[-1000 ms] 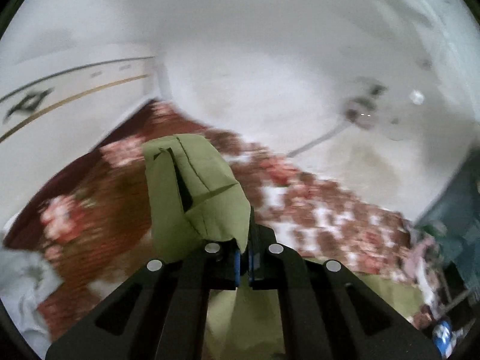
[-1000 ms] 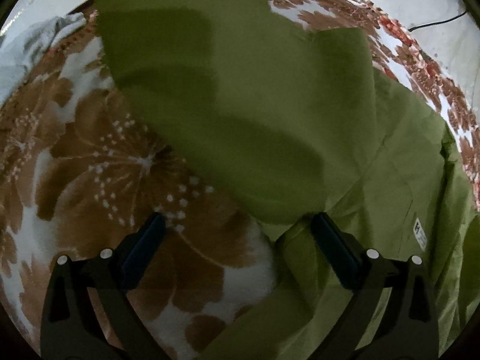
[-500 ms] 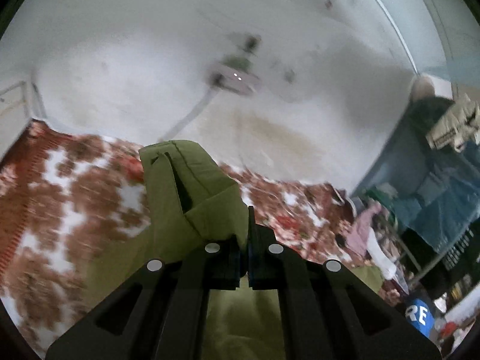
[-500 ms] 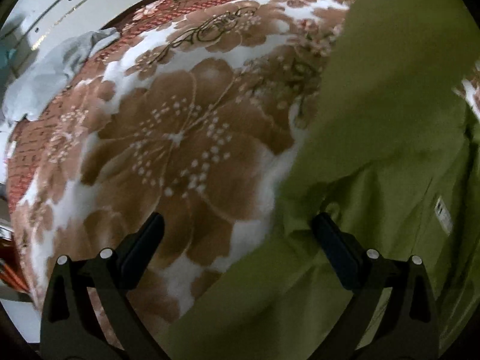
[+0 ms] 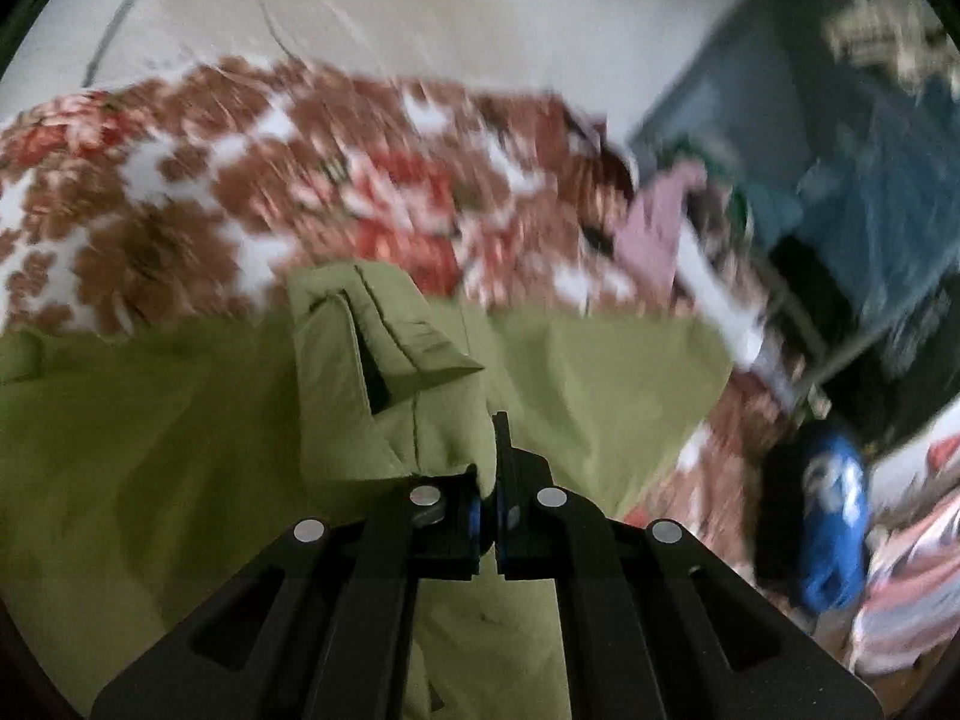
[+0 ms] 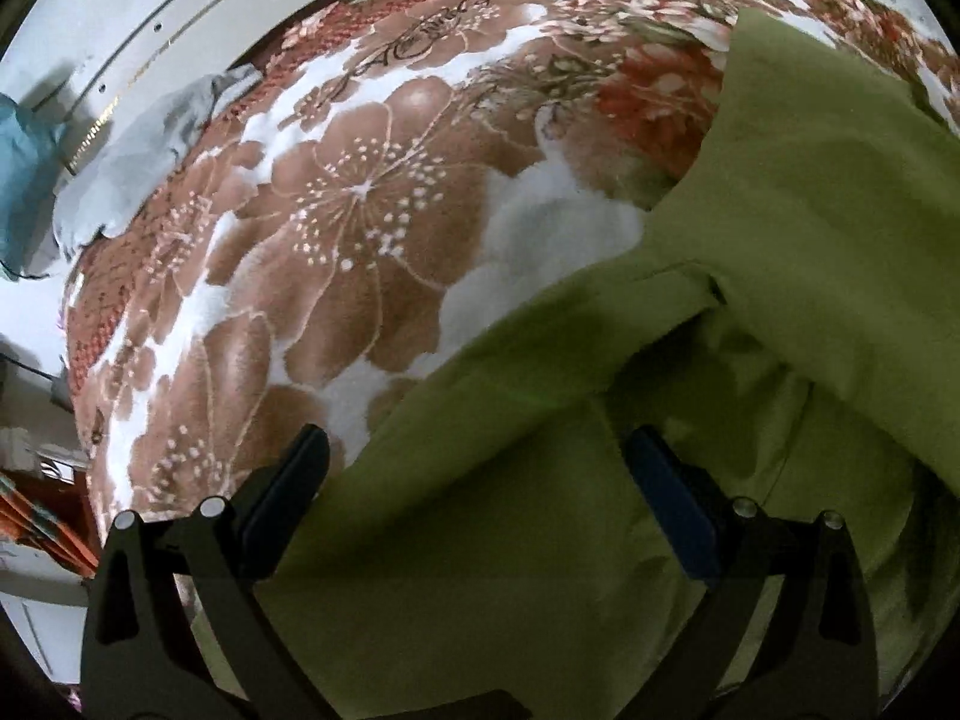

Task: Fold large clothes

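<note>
Blurring bedside clutter (image 5: 840,312), left gripper (image 5: 493,456) pinching garment (image 5: 384,372)

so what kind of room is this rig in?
Most likely a lived-in bedroom: a floral blanket spread like bedding under the green garment, loose clothes piled at its far edge, and a plain white wall behind.

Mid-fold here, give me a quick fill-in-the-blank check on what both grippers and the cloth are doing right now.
1. The left gripper is shut on a bunched fold of the ____ garment.
2. The right gripper has its jaws ____, with nothing clamped.
3. The garment lies on a ____-patterned blanket.

Missing words: green; open; floral
</note>
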The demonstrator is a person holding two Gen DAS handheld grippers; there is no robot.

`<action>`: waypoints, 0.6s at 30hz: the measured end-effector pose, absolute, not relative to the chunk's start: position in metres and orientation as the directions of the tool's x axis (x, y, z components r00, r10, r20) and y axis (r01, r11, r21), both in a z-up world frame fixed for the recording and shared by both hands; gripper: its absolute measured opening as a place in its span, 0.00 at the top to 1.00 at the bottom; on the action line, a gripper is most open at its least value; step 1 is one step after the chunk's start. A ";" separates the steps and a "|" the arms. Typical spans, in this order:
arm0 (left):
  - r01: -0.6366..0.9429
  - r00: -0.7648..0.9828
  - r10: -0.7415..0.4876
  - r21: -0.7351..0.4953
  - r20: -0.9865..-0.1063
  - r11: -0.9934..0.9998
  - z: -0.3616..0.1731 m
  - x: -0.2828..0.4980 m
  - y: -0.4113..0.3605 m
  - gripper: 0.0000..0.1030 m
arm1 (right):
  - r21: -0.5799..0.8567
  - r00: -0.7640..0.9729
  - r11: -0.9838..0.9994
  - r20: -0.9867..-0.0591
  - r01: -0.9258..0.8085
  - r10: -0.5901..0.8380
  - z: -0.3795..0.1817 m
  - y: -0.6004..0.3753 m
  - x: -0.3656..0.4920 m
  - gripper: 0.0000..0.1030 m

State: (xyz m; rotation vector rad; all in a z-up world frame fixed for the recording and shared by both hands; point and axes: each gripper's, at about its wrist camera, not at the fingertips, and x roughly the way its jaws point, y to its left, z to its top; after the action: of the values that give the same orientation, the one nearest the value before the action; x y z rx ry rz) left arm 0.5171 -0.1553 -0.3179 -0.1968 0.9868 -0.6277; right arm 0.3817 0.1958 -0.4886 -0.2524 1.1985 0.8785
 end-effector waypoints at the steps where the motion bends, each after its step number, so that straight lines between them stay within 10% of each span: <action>1: 0.409 0.387 -0.564 -0.413 -0.730 0.814 -0.325 0.515 -0.164 0.98 | 0.272 0.087 0.652 -0.882 -0.708 0.463 -0.489 0.194 0.381 0.04; 18: 0.464 0.316 -0.267 -0.097 -0.910 0.881 -0.434 0.473 -0.257 0.97 | 0.315 0.073 0.599 -0.843 -0.736 0.533 -0.488 0.161 0.358 0.04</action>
State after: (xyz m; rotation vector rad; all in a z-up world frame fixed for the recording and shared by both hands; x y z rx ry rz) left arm 0.4728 -0.2565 -0.4336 0.1951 1.1534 -0.4850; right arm 0.3579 0.1611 -0.4878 -0.2151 1.1512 0.9640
